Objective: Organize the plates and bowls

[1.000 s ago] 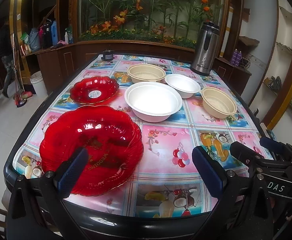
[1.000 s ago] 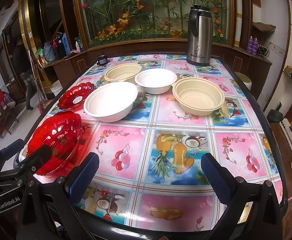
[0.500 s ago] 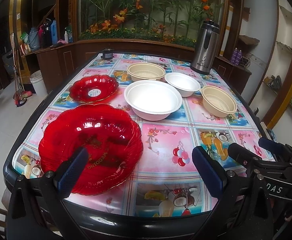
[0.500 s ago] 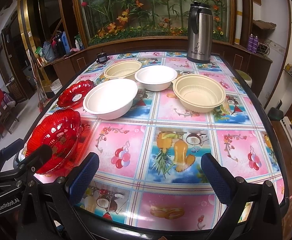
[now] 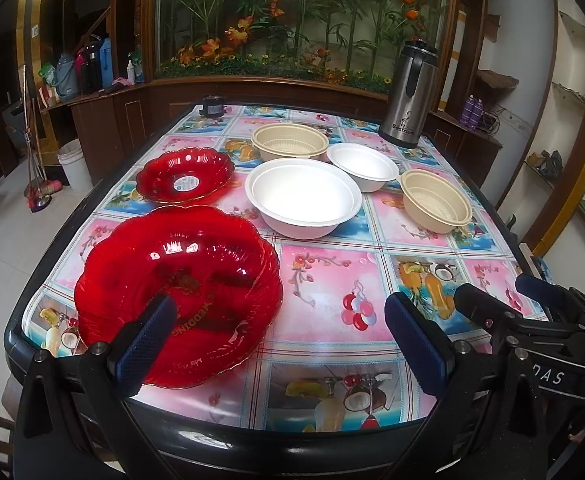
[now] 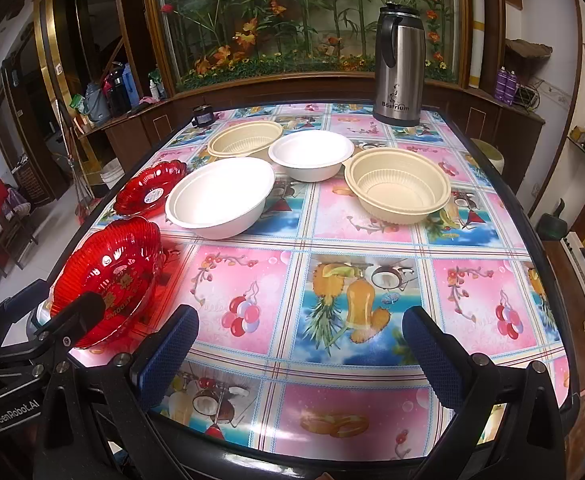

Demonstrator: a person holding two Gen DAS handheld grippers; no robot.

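Left wrist view showed the left gripper (image 5: 278,334) held at the near edge of the table (image 5: 332,432), its jaws spread wide with nothing between them. The big red plate (image 5: 178,292) lay just ahead of the left jaw, and that jaw's pad (image 5: 144,344) overlapped the plate's near rim in the picture; whether they touched could not be told. Beyond it, farther ahead on the left, sat the small red plate (image 5: 184,176). Straight ahead of the gap stood the big white bowl (image 5: 302,200), with a beige bowl (image 5: 290,142) and a small white bowl (image 5: 362,164) behind it. A 2nd beige bowl (image 5: 436,200) sat ahead of the right jaw, and a steel flask (image 5: 410,94) stood at the far end.

Right wrist view showed the right gripper (image 6: 298,354) also wide open and empty above the near table edge. All 4 bowls lay well ahead of its jaws: the big white bowl (image 6: 220,196) ahead of the left jaw, the 2nd beige bowl (image 6: 398,190) ahead of the right jaw. Both red plates sat outside its left jaw, the big one (image 6: 108,276) nearest.
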